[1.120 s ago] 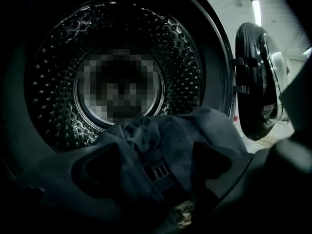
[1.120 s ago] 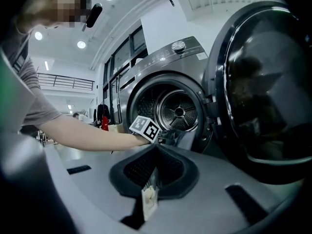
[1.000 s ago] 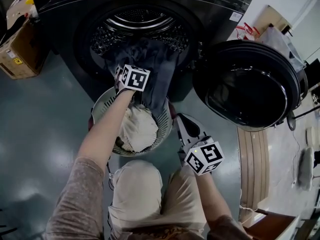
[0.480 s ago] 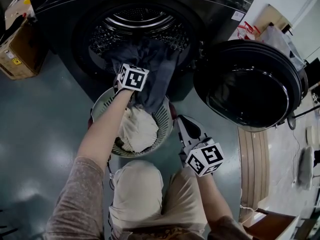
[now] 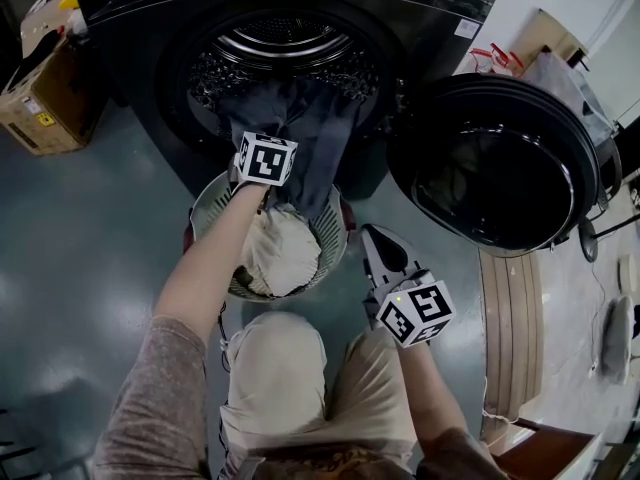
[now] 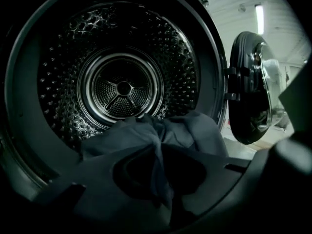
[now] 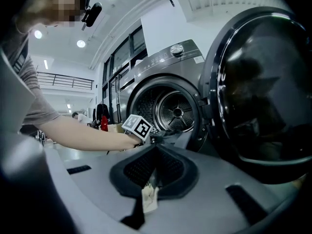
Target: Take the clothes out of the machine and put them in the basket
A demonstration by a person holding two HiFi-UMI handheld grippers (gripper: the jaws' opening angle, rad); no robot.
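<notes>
Grabbing the dark garment (image 5: 312, 133) was the step we were on. The left claw (image 6: 162, 184) was closing on a bunched fold of it, with cloth already squeezed between the jaws right at the mouth of the drum (image 5: 285, 43). The garment hung out of the drum over the lip, its lower end dangling by the far rim of the basket (image 5: 212, 206) just below, where a pale cloth (image 5: 275, 253) already lay. To do this well, we reckoned you'd want a thick fold seated deep in the jaws rather than a thin edge. Then lift up and out so the tail clears the lip before lowering it over the basket; drag it low and it could catch or flop onto the floor. The right claw (image 5: 378, 240) sat clenched down by our knee, well apart from the machine. It held nothing but a small pale scrap at its seam that we couldn't identify. Compared with a second before, the left jaws had been wide open then and had since come in on the fabric. The garment, pale cloth, open door (image 5: 500, 168) and right claw looked pretty much unchanged.
</notes>
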